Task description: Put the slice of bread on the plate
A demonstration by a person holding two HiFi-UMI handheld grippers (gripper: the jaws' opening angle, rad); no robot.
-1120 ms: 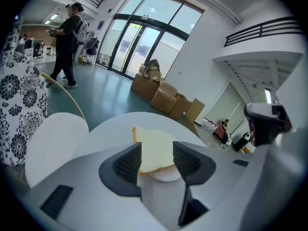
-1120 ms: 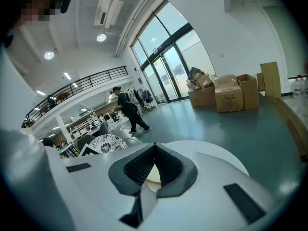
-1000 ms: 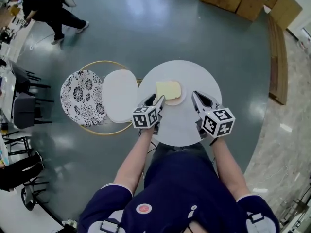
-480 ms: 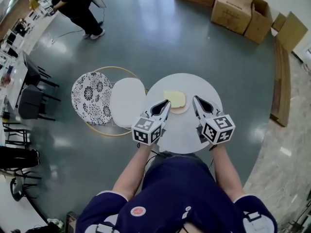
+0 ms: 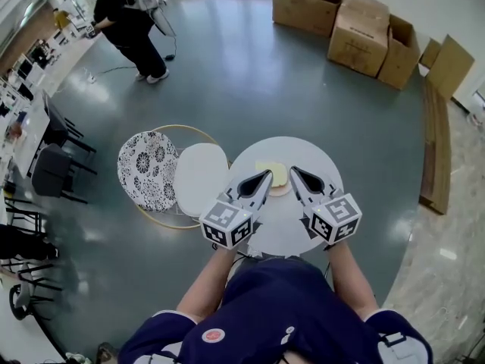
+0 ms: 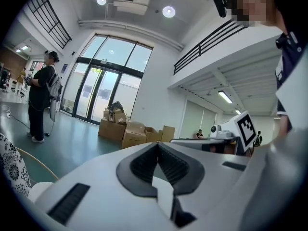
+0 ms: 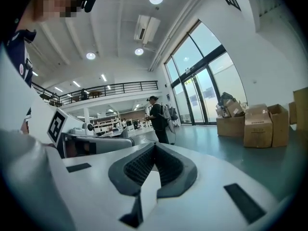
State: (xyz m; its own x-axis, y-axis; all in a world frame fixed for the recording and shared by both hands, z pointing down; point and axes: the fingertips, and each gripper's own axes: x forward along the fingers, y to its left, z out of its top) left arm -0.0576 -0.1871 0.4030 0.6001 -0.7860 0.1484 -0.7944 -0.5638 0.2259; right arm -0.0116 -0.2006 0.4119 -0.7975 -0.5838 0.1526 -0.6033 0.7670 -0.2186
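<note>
Presently, both sets of jaws are drawn together tip to tip with nothing between them: the left gripper [image 6: 157,144] shows its ribbed pads [image 6: 143,163] meeting on empty air; the right gripper [image 7: 154,146] shows the same; each looks out across the hall rather than down at the table.

In the head view the 2 grippers sit side by side over the near half of the round white table [image 5: 311,154], tips angled toward each other.

The slice of bread [image 5: 276,174] lies flat on the plate [image 5: 280,191] near the table's middle; the left tip overlaps its near-left edge in that view.

Beside the table stand a white seat [image 5: 198,177] and a patterned cushion [image 5: 145,169]; cardboard boxes [image 5: 356,21] and a standing person [image 5: 129,21] are well beyond.
</note>
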